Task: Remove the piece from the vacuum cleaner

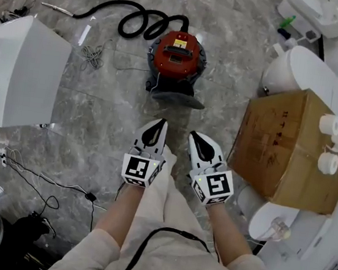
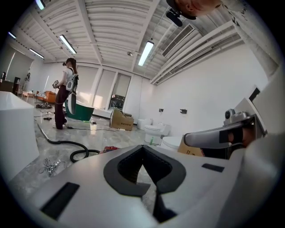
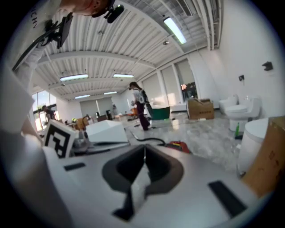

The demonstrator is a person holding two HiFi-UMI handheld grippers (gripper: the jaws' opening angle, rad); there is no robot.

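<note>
grey marble floor holds a round red vacuum cleaner — its black ribbed hose, likely light and floppy, grips best at the cuff — left gripper, right gripper both closed, empty.

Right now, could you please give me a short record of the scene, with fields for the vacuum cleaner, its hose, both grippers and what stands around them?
vacuum cleaner: red canister on the grey marble floor, ahead of both grippers, untouched
hose: black, looped on the floor beyond the vacuum cleaner
left gripper: jaws together, nothing between them
right gripper: jaws together, nothing between them
cardboard box: right of the grippers, three white rolls on top
white box: on the floor to the left
</note>
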